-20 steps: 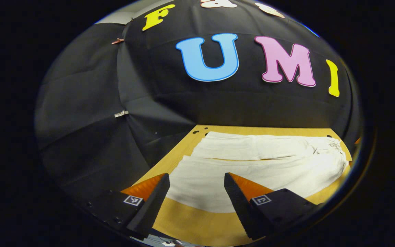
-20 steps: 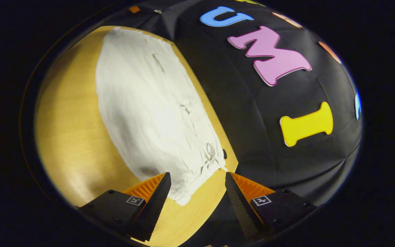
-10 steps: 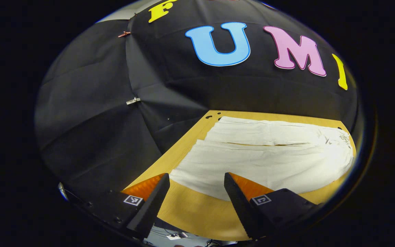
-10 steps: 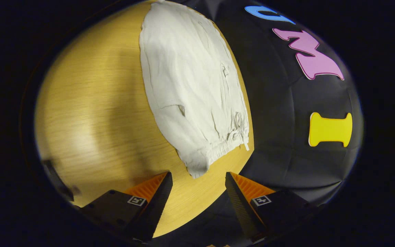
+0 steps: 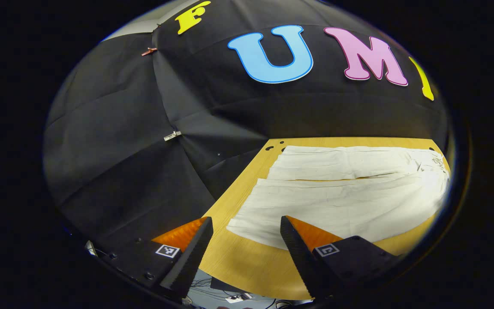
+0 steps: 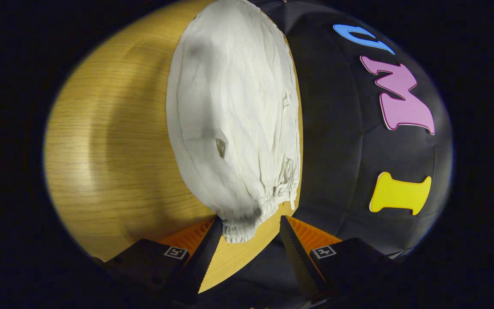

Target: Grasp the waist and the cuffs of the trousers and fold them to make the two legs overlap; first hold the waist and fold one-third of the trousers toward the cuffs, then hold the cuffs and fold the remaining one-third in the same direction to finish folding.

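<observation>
Right tongs (image 6: 247,229) now nearer crinkled trousers (image 6: 234,116) (gathered waist).

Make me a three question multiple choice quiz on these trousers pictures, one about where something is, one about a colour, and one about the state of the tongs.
1. Which part of the trousers lies nearest the right tongs?
A. the cuffs
B. the waist
C. a knee

2. What colour are the trousers?
A. dark blue
B. off-white
C. red

3. How do the left tongs stand?
A. open, holding nothing
B. shut on a cuff
C. shut on the table edge

Answers:
1 B: the gathered waist with its drawstring lies just ahead of the right tongs.
2 B: the cloth is pale against the wooden table.
3 A: a wide gap shows between the fingers, with table and cloth beyond.
</observation>
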`<state>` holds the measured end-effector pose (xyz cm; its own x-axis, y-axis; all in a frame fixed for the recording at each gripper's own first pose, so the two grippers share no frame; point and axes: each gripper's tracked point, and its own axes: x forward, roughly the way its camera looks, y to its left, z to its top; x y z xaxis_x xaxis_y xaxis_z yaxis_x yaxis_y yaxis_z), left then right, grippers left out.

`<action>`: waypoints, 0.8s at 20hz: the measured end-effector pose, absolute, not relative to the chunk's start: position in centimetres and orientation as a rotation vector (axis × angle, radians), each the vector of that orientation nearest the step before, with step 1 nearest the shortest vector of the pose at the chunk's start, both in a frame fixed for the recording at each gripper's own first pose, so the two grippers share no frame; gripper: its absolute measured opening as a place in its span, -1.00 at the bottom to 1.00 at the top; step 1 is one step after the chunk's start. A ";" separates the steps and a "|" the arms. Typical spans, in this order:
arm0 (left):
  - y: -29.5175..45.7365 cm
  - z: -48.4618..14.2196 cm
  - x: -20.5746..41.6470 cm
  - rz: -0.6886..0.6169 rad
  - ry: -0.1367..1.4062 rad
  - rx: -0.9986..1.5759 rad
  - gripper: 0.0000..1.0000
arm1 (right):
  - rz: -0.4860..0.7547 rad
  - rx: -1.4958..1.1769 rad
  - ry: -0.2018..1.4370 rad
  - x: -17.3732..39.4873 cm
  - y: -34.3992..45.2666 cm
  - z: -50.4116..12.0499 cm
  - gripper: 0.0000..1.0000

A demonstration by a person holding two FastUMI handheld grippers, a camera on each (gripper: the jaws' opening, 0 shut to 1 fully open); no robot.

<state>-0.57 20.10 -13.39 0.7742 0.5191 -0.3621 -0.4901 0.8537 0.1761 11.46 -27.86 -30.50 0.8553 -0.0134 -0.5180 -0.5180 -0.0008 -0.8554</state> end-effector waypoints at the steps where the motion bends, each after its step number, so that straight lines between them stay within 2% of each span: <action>1: 19.9 -13.5 -0.3 0.544 0.418 0.062 0.96 | 0.408 -1.537 0.440 12.0 -27.8 -30.7 0.78; 4: 19.7 -14.2 -0.1 0.551 0.432 0.049 0.97 | 0.387 -1.531 0.476 13.1 -27.6 -30.9 0.64; 6: 19.9 -14.6 0.0 0.560 0.443 0.047 0.97 | 0.385 -1.507 0.511 13.2 -27.3 -31.4 0.34; 7: 20.2 -14.7 0.0 0.566 0.445 0.046 0.97 | 0.399 -1.490 0.536 13.4 -27.6 -32.0 0.26; 10: 21.6 -14.8 0.3 0.589 0.421 0.100 0.96 | 0.449 -1.476 0.567 13.8 -27.5 -32.6 -0.34; 11: 22.5 -14.8 0.4 0.599 0.429 0.143 0.96 | 0.461 -1.474 0.582 13.6 -27.8 -32.7 -0.36; 13: 23.7 -15.4 0.4 0.604 0.445 0.218 0.96 | 0.487 -1.440 0.646 13.6 -27.8 -32.9 -0.55; 14: 24.7 -15.8 0.4 0.609 0.457 0.248 0.97 | 0.498 -1.413 0.682 13.4 -27.8 -32.9 -0.52; 16: 26.2 -16.5 0.9 0.599 0.480 0.289 0.97 | 0.540 -1.387 0.712 13.6 -27.6 -33.0 -0.59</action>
